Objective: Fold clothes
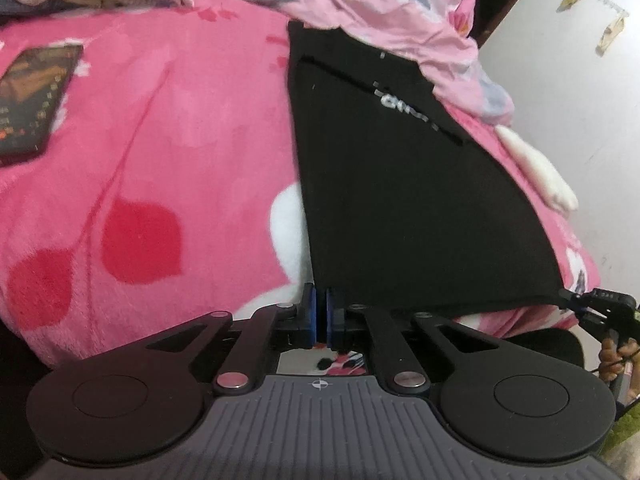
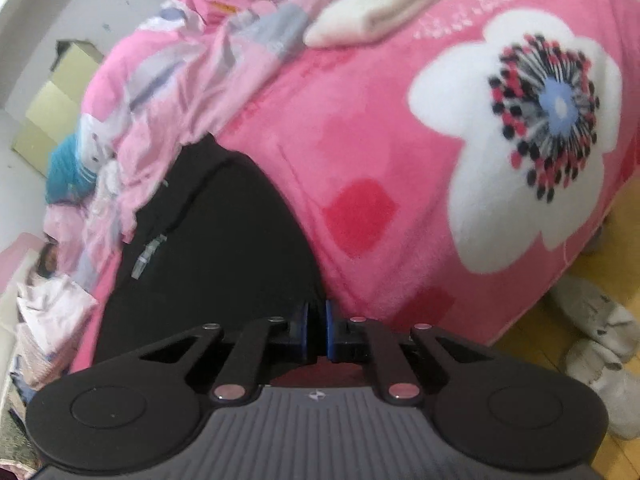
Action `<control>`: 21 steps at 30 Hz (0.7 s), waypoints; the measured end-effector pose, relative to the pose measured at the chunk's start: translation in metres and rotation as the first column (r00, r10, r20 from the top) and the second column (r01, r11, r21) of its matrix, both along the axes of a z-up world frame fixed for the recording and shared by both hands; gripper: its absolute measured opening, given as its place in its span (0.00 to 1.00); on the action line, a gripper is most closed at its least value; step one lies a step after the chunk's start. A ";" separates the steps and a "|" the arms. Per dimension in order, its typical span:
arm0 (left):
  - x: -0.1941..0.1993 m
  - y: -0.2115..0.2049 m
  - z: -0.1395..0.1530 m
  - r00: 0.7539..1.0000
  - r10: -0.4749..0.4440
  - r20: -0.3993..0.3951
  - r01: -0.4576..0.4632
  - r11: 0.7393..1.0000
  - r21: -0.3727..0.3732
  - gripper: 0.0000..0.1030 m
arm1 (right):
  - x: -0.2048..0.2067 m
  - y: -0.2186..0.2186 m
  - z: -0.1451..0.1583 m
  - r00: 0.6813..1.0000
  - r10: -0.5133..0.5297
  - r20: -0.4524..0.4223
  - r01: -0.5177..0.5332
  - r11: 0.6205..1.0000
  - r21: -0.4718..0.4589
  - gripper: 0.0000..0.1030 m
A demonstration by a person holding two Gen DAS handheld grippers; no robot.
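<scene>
A black garment [image 1: 400, 200] with a small white print lies stretched over the pink flowered blanket [image 1: 160, 160]. My left gripper [image 1: 321, 300] is shut on its near left corner. My right gripper [image 1: 576, 300] shows at the right edge of the left wrist view, pinching the garment's near right corner. In the right wrist view the right gripper [image 2: 318, 312] is shut on the black garment [image 2: 224, 240], which runs away to the left under a crumpled pink sheet [image 2: 172, 80].
A phone [image 1: 36, 96] lies on the blanket at far left. A folded white cloth [image 2: 380, 4] sits on the blanket at the back; it also shows in the left wrist view [image 1: 536, 168]. White plush slippers [image 2: 600, 340] lie on the floor at right. A wall [image 1: 580, 80] is at right.
</scene>
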State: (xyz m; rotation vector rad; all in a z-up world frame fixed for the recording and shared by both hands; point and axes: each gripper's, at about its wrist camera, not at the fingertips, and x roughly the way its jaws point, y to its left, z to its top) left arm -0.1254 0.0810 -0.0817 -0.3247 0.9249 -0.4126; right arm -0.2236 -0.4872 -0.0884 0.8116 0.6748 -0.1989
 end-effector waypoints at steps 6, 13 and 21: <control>0.000 0.004 -0.001 1.000 -0.018 0.002 0.018 1.000 -0.013 0.03 | -0.002 0.005 0.004 1.000 0.000 -0.003 0.000 0.999 -0.044 0.10; 0.011 0.031 0.013 1.000 0.011 -0.026 -0.017 0.962 -0.272 0.03 | -0.007 0.000 0.037 0.995 0.023 0.100 -0.027 0.999 0.046 0.09; 0.033 0.056 0.062 1.000 0.014 0.000 -0.012 0.869 -0.494 0.02 | 0.014 -0.021 0.110 0.971 0.052 0.233 -0.082 0.990 0.118 0.09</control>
